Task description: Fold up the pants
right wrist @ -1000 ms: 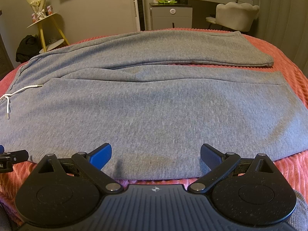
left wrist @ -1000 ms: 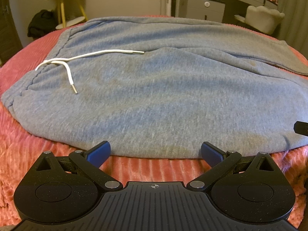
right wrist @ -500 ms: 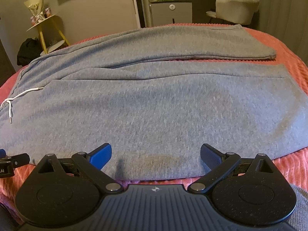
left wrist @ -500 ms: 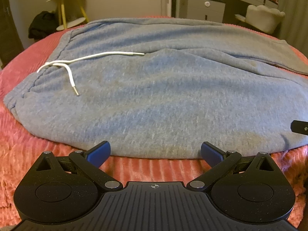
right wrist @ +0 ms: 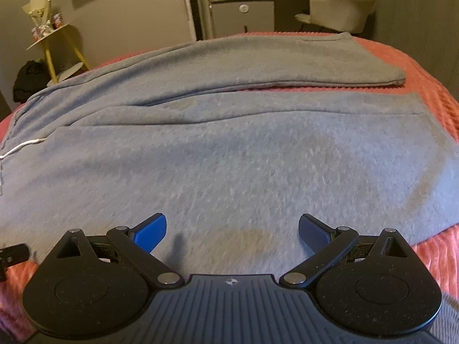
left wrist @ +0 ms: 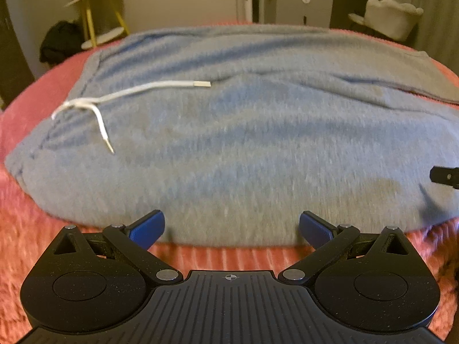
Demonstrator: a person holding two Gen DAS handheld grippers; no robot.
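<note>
Grey sweatpants [left wrist: 243, 132] lie flat on a pink ribbed bedspread [left wrist: 37, 223], waistband to the left, legs running to the right [right wrist: 258, 154]. A white drawstring [left wrist: 120, 97] lies loose on the waist area. My left gripper [left wrist: 231, 228] is open and empty, right at the near edge of the pants by the waist. My right gripper [right wrist: 232, 229] is open and empty, its fingers over the near edge of the closer leg. The far leg [right wrist: 258, 66] lies beyond, slightly apart at the cuffs.
A yellow-legged side table [right wrist: 57, 48] and a dark bag [right wrist: 28, 80] stand beyond the bed at the left. A grey cabinet [right wrist: 243, 17] and a pale chair [right wrist: 341, 8] stand at the back right. The bedspread shows in the right wrist view [right wrist: 430, 258].
Both grippers have moved forward toward the near edge of the pants. The right one now reaches over the fabric. Both stay open.
</note>
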